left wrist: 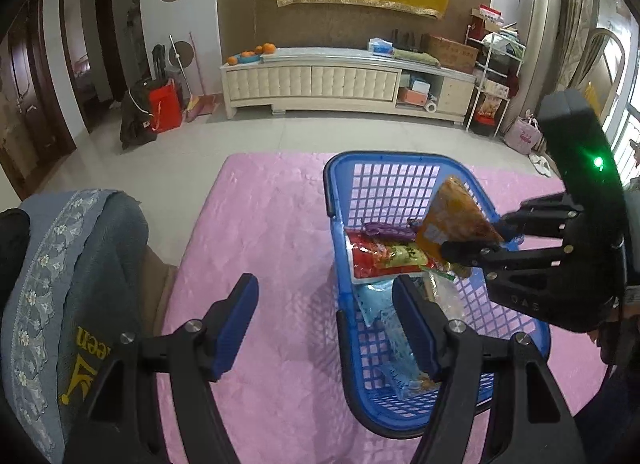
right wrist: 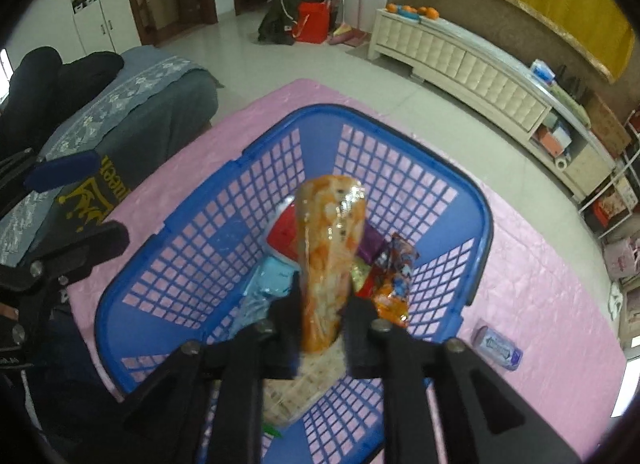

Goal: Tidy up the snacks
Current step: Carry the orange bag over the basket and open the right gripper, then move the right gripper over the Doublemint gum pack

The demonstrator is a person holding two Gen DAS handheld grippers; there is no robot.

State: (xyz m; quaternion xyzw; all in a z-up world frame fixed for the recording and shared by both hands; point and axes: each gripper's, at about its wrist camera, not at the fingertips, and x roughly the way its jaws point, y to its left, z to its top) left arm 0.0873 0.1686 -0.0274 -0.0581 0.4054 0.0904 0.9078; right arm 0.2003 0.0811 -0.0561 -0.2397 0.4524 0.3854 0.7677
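Right wrist view looks down into a blue plastic lattice basket (right wrist: 460, 200) standing on a pink quilted cover (right wrist: 532, 288). Over the basket's middle, the right gripper (right wrist: 322, 318) has an orange, clear-fronted snack packet (right wrist: 330, 248) between its black fingers (right wrist: 290, 316); its jaws stand only a little apart, and whether the pads press on the packet or have let go cannot be told. Inside the basket, under the packet, lie a red snack bag (right wrist: 282, 238), a pale blue wrapper (right wrist: 272, 278), a purple packet (right wrist: 370, 246) and a multicoloured orange-edged packet (right wrist: 394, 284). Outside the basket, near its right corner, a small blue-and-white pack (right wrist: 497, 346) lies on the cover. Left wrist view shows the left gripper (left wrist: 326, 330) with jaws apart and holding nothing, one blue pad (left wrist: 412, 328) over the basket's near wall and the other over the cover beside the basket. A grey-blue embroidered cloth (left wrist: 60, 264) lies left of the basket.
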